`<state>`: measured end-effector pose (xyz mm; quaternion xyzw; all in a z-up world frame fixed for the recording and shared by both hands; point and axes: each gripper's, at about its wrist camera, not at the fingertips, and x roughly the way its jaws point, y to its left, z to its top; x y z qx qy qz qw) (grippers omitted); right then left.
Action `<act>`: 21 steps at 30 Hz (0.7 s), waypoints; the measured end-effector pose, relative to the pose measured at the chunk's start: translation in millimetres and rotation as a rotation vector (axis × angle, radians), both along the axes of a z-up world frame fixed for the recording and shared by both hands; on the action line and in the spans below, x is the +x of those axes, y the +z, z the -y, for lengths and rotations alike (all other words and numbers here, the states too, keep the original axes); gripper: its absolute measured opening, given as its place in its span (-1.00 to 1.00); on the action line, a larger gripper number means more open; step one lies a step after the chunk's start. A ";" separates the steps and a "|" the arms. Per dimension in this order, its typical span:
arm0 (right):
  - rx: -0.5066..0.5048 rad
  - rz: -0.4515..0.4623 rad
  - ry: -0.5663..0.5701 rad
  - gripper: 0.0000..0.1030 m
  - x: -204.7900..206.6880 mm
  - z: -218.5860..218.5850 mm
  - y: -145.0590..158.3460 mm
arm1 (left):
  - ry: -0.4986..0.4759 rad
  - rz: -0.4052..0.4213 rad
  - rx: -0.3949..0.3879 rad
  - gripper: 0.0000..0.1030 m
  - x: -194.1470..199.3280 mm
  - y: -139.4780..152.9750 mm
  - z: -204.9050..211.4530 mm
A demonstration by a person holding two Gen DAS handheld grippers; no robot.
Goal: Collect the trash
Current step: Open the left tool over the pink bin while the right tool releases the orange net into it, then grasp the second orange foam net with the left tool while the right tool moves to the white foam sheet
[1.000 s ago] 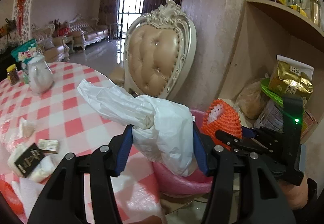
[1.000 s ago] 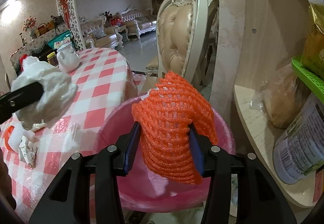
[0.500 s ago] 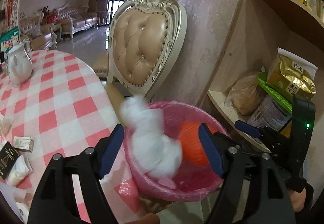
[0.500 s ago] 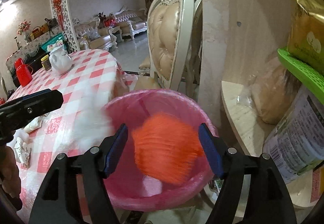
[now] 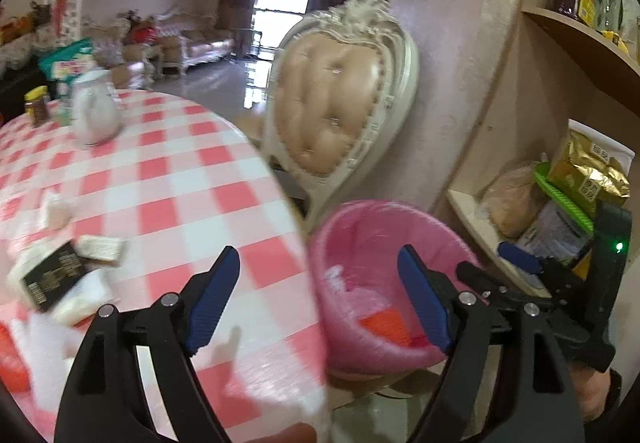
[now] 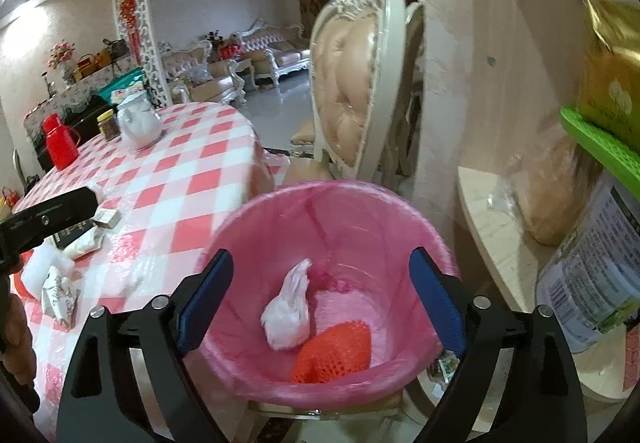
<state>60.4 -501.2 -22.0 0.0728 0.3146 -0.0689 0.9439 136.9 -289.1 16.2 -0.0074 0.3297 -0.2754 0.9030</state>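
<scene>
Both your claws are spreading with nothing between them: the right claw [image 6: 320,297] over the pink-lined bin [image 6: 276,203], where the white plastic bag [image 6: 288,309] and orange foam net [image 6: 334,351] lie; the left claw [image 5: 320,295] straddles desk [image 5: 168,179] edge and bin.

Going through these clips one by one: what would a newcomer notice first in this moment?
The pink-lined trash bin beside the table draws the eye first, with a white plastic bag and an orange foam net lying at its bottom. Next comes the red-and-white checked tablecloth, with wrappers and a black packet at its near edge. The right gripper hangs over the bin, jaws opening, nothing between them.
</scene>
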 end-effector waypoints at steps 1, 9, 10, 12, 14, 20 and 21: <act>-0.002 0.003 0.007 0.64 1.3 -3.7 1.6 | 0.014 0.004 -0.003 0.53 -3.0 0.8 -7.9; -0.002 0.013 0.087 0.64 8.7 -46.1 8.1 | 0.146 0.032 -0.004 0.55 -24.8 7.5 -78.7; -0.002 0.013 0.099 0.64 10.1 -52.0 8.4 | 0.159 0.033 -0.008 0.56 -26.7 7.4 -87.0; -0.002 0.011 0.120 0.64 13.1 -63.4 8.2 | 0.196 0.032 -0.014 0.56 -30.1 8.5 -106.9; -0.002 0.010 0.146 0.64 16.0 -76.9 8.5 | 0.236 0.035 -0.011 0.56 -32.9 9.2 -125.2; 0.000 0.010 0.213 0.64 21.6 -111.7 10.5 | 0.372 0.034 -0.022 0.56 -40.1 10.9 -188.5; 0.001 0.009 0.222 0.64 21.8 -115.7 10.6 | 0.395 0.031 -0.026 0.56 -40.9 10.4 -199.9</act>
